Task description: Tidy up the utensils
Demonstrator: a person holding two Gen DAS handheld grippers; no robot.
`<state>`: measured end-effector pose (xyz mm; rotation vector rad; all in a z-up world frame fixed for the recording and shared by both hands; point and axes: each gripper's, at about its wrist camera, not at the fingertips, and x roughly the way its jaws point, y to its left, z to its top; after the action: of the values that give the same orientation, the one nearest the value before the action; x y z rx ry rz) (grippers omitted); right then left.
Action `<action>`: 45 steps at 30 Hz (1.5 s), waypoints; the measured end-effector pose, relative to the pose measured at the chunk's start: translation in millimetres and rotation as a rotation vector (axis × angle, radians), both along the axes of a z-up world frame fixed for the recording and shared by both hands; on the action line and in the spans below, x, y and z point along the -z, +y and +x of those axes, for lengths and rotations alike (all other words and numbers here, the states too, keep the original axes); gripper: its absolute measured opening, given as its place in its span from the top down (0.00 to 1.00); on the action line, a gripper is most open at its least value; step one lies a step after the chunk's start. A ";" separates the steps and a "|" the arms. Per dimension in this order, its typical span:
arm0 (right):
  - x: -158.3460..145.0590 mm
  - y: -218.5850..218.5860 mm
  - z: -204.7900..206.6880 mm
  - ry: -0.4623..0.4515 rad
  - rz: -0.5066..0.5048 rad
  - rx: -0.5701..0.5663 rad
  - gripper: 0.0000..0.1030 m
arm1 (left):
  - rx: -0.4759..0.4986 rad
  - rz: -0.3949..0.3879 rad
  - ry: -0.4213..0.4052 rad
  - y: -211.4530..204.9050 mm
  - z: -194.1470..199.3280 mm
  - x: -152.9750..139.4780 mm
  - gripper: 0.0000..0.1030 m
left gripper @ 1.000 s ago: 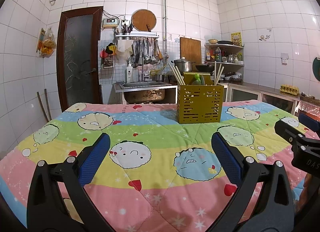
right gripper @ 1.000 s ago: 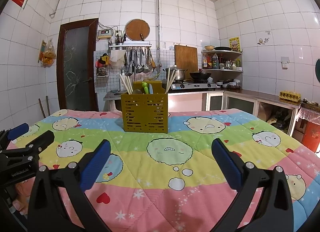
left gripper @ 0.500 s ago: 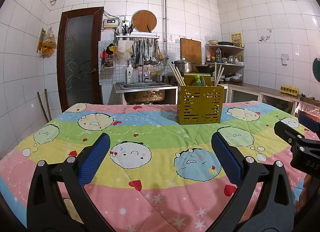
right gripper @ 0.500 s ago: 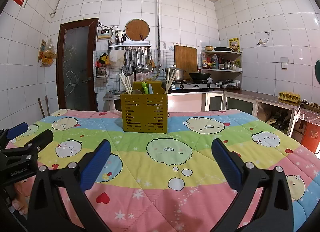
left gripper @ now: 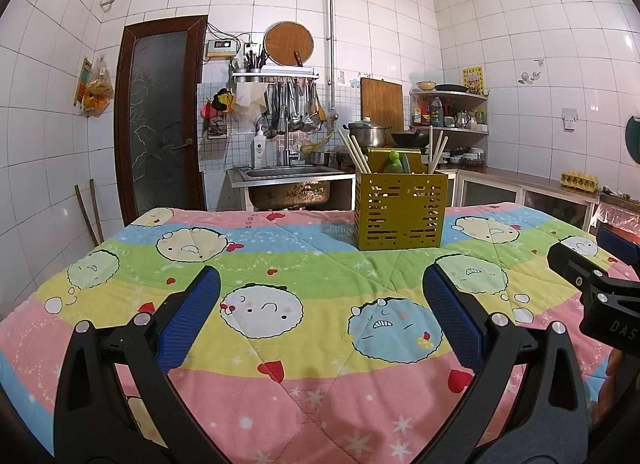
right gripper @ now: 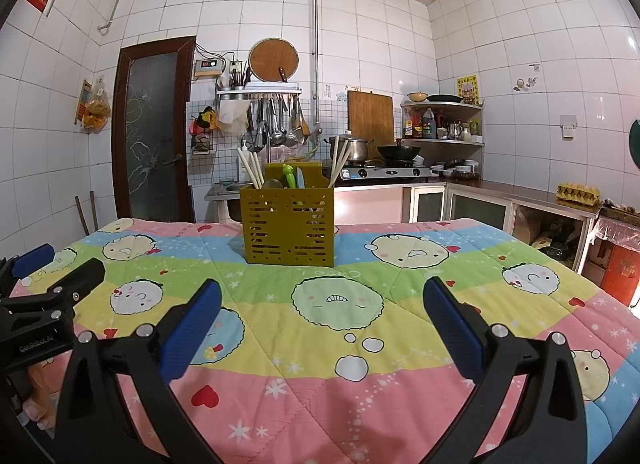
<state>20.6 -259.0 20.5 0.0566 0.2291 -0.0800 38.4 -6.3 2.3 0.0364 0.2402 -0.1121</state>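
Observation:
An olive-yellow slotted utensil holder (left gripper: 401, 212) (right gripper: 289, 226) stands upright toward the far side of the table. Pale chopsticks (left gripper: 354, 153) (right gripper: 249, 167) lean out of its left and right compartments, and green-handled utensils (right gripper: 289, 177) poke up in the middle. My left gripper (left gripper: 320, 304) hovers open over the near part of the quilt with nothing between its blue pads. My right gripper (right gripper: 322, 306) is likewise open and holds nothing. The right gripper shows at the right edge of the left wrist view, and the left gripper at the left edge of the right wrist view.
A cartoon-print quilt (left gripper: 280, 264) (right gripper: 360, 328) covers the table. Behind stand a steel sink (left gripper: 288, 178), a rack of hanging ladles (left gripper: 292, 108), a stove with wok (right gripper: 398, 162) and a counter with an egg carton (right gripper: 578, 194). A dark door (left gripper: 158, 120) is at left.

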 end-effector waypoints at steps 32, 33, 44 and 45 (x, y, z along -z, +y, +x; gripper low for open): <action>0.2 -1.2 0.4 -0.004 -0.005 0.003 0.04 | -0.001 -0.001 -0.005 -1.0 -1.3 -1.8 0.05; 0.1 0.0 -0.1 -0.004 -0.005 0.003 0.04 | -0.001 -0.001 -0.006 -1.3 -1.1 -2.2 0.05; -1.0 -4.0 1.0 -0.005 -0.006 0.006 0.04 | -0.005 -0.002 -0.020 -1.9 -3.4 -7.7 0.05; -0.9 -2.9 0.4 -0.005 -0.006 0.006 0.04 | -0.005 -0.002 -0.021 -2.6 -5.8 -7.4 0.05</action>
<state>21.0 -262.0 21.4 0.0511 0.2234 -0.0864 32.6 -8.8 9.6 0.0354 0.2190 -0.1071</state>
